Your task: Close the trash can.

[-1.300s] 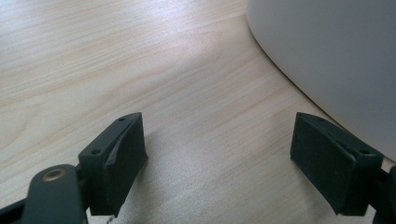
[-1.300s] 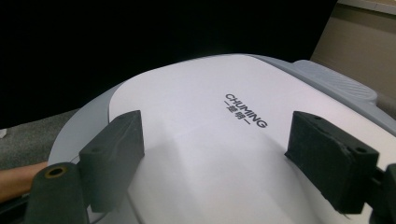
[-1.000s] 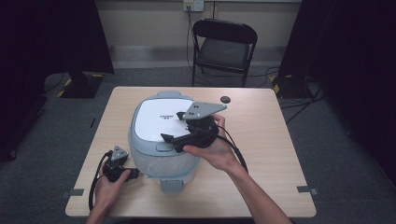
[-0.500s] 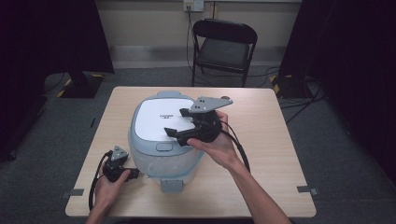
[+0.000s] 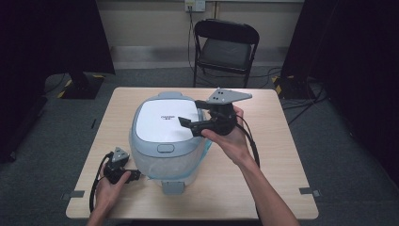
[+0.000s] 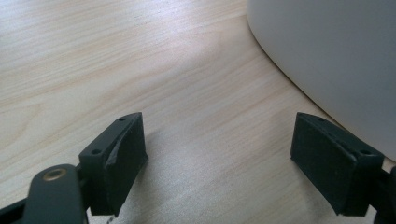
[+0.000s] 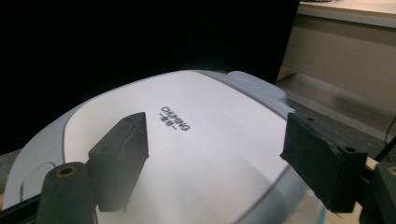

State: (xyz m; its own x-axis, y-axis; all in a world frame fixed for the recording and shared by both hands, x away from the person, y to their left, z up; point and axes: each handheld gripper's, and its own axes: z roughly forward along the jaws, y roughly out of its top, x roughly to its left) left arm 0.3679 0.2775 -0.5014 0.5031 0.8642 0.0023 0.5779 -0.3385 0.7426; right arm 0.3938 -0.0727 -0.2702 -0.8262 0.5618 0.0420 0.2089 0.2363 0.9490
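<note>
A grey rice cooker (image 5: pixel 164 134) with a shut white lid stands in the middle of the wooden table (image 5: pixel 277 141). My right gripper (image 5: pixel 188 126) hovers over the lid's right edge, jaws pointing left and open with nothing in them. In the right gripper view the gripper (image 7: pixel 215 128) looks across the white lid (image 7: pixel 196 158) with its printed logo. My left gripper (image 5: pixel 135 175) rests on the table at the cooker's front left. In the left gripper view the gripper (image 6: pixel 217 130) is open over bare wood, with the cooker's wall (image 6: pixel 336 56) just to its right.
A black folding chair (image 5: pixel 226 47) stands behind the table. The lid's latch button (image 5: pixel 165 148) faces the near edge, and a grey tab (image 5: pixel 173 187) sticks out at the cooker's base. Cables trail from both grippers toward the near edge.
My right gripper has risen and drifted right and away, from the cooker's front right to over the lid's right edge. The left gripper has stayed put.
</note>
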